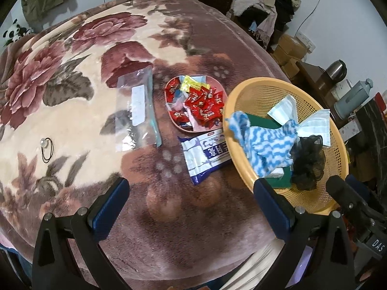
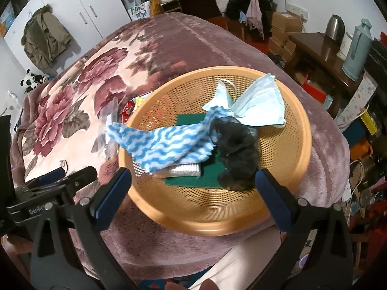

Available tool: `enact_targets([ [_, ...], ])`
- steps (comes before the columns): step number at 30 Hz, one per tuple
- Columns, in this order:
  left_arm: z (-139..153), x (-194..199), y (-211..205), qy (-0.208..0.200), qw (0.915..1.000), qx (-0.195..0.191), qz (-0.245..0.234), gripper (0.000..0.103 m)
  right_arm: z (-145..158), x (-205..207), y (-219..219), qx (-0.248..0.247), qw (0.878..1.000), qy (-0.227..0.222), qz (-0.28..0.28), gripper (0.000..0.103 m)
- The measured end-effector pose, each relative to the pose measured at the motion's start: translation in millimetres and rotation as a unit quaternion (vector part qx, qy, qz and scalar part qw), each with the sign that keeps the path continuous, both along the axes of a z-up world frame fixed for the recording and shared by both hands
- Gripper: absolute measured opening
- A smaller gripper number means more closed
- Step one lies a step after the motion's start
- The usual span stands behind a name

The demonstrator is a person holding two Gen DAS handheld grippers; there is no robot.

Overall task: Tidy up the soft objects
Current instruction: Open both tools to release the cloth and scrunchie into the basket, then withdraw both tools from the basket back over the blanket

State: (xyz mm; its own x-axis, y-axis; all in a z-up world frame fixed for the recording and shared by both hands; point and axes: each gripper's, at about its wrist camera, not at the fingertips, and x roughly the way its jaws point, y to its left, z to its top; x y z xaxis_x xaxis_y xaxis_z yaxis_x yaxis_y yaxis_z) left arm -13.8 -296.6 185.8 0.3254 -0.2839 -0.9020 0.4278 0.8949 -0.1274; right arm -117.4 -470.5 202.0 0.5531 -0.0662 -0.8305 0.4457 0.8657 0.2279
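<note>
Both sets of jaws stand wide open and empty. The right gripper (image 2: 193, 188) hangs over the orange basket (image 2: 302, 130) at frame centre, which holds a blue wavy cloth (image 2: 167, 142), black mesh puff (image 2: 234, 149), face masks (image 2: 261, 104) and green pads (image 2: 193, 181). The left gripper (image 1: 191, 200) hovers over the floral blanket (image 1: 72, 72); ahead, at frame centre, lie a candy plate (image 1: 174, 118), tissue pack (image 1: 205, 154) and clear bag (image 1: 135, 111).

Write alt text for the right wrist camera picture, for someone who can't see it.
An orange basket on a flowered blanket holds a blue-and-white cloth, two face masks, a black mesh puff and green pads. The right gripper hangs open and empty over its near rim.
</note>
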Motion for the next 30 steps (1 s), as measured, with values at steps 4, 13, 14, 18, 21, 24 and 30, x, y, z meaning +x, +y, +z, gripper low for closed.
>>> enact_targets([
  [4,-2,1,7,0.003,1.0000,-0.002,0.004,0.102,2,4,9,-0.007,1.000,0.001,0.008,0.103],
  [13,-9,8,22,0.013,0.9998,-0.005,0.014,0.102,-1,11,22,-0.012,1.000,0.009,0.017,0.103],
  [14,-11,10,25,0.015,0.9997,-0.006,0.017,0.102,-1,13,24,-0.013,1.000,0.010,0.020,0.103],
  [18,-14,15,34,0.020,0.9995,-0.008,0.025,0.102,-2,20,31,-0.016,0.999,0.012,0.028,0.103],
  [21,-16,20,43,0.022,0.9992,-0.009,0.032,0.102,-2,27,38,-0.018,0.999,0.014,0.036,0.103],
  [24,-18,25,53,0.024,0.9988,-0.011,0.040,0.102,-3,35,48,-0.021,0.999,0.017,0.047,0.103],
  [30,-22,34,73,0.030,0.9979,-0.013,0.056,0.102,-6,48,64,-0.024,0.997,0.021,0.066,0.103],
])
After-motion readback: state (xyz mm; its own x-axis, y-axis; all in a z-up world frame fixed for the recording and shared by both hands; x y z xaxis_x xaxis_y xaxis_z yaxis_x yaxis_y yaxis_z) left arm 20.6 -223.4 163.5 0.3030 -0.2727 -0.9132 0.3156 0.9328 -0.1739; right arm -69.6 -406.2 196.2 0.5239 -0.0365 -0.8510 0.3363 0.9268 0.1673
